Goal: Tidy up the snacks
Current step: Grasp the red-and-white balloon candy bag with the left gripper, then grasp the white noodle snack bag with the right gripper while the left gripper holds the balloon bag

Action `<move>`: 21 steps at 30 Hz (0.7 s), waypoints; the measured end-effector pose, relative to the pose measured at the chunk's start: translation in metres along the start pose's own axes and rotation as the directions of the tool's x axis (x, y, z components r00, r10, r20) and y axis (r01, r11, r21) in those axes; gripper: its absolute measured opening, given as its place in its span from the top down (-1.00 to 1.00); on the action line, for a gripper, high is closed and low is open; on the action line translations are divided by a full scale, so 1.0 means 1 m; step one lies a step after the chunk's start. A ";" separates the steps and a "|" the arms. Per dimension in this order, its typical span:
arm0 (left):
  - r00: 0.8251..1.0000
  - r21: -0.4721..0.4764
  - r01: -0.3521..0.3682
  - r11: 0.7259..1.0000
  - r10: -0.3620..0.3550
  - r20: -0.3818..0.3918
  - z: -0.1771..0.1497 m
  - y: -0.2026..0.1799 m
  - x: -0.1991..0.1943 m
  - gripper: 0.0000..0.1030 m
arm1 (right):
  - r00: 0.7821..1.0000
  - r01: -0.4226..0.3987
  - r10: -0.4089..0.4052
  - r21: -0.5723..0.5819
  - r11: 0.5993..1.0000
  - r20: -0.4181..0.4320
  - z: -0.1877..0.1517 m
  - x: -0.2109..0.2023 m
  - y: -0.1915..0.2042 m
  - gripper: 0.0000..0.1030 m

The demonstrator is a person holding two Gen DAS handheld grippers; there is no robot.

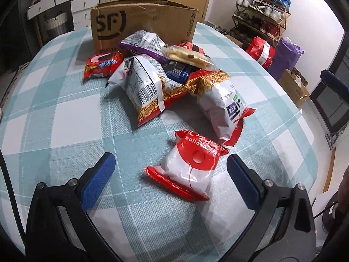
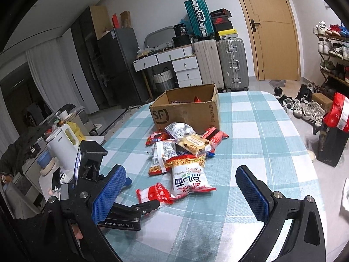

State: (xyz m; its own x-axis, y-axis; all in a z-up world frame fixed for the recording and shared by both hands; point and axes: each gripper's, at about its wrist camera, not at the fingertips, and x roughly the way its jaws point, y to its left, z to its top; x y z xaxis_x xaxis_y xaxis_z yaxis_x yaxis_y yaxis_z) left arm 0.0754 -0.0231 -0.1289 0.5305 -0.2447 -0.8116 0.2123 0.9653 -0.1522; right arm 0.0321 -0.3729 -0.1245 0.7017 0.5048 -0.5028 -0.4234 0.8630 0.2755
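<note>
A pile of snack bags (image 1: 157,80) lies on the checked tablecloth in front of an open cardboard SF box (image 1: 144,24). A red-and-white balloon-print bag (image 1: 187,163) lies nearest, between the blue pads of my open left gripper (image 1: 170,170), which hovers just short of it. In the right wrist view the same bag (image 2: 152,194) lies by the left gripper's fingers (image 2: 152,205). The box (image 2: 187,109) holds some packets. My right gripper (image 2: 181,187) is open and empty, back from the pile (image 2: 185,150).
The table (image 2: 250,131) is covered in a teal checked cloth. A white kettle (image 2: 63,150) and clutter stand left of it. Suitcases (image 2: 231,65), drawers, a door and a shoe rack (image 1: 259,13) stand beyond. Bags sit on the floor at right (image 2: 331,135).
</note>
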 end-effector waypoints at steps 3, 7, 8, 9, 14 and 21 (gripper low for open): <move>1.000 -0.003 0.019 1.000 -0.019 -0.008 0.003 0.001 0.009 -0.85 | 1.000 0.002 -0.002 0.010 1.000 -0.007 -0.002 0.004 -0.004 -0.99; 1.000 0.039 0.030 0.999 -0.030 0.005 0.004 -0.004 0.016 -0.43 | 1.000 0.003 -0.003 0.023 1.000 -0.017 -0.004 0.009 -0.010 -0.99; 0.999 0.054 0.038 0.998 -0.039 0.011 0.004 -0.006 0.016 -0.15 | 1.000 0.003 -0.003 0.026 1.000 -0.020 -0.004 0.010 -0.011 -0.99; 0.999 0.067 0.042 0.997 -0.043 0.015 0.004 -0.007 0.016 -0.02 | 1.000 0.002 -0.001 0.029 1.000 -0.024 -0.005 0.012 -0.012 -0.99; 0.996 0.082 0.088 0.993 -0.090 0.016 0.006 -0.005 0.018 0.23 | 0.999 -0.003 0.005 0.040 0.999 -0.048 -0.010 0.023 -0.016 -0.99; 0.996 0.073 0.090 0.993 -0.092 0.018 0.006 -0.004 0.015 0.23 | 0.998 -0.010 0.013 0.043 0.999 -0.064 -0.011 0.032 -0.016 -0.99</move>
State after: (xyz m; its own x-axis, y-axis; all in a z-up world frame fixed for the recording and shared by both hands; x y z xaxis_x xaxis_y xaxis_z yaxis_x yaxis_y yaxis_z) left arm 0.0868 -0.0315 -0.1371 0.5233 -0.3336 -0.7842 0.3183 0.9301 -0.1833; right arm 0.0551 -0.3707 -0.1545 0.6583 0.5136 -0.5503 -0.4057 0.8579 0.3153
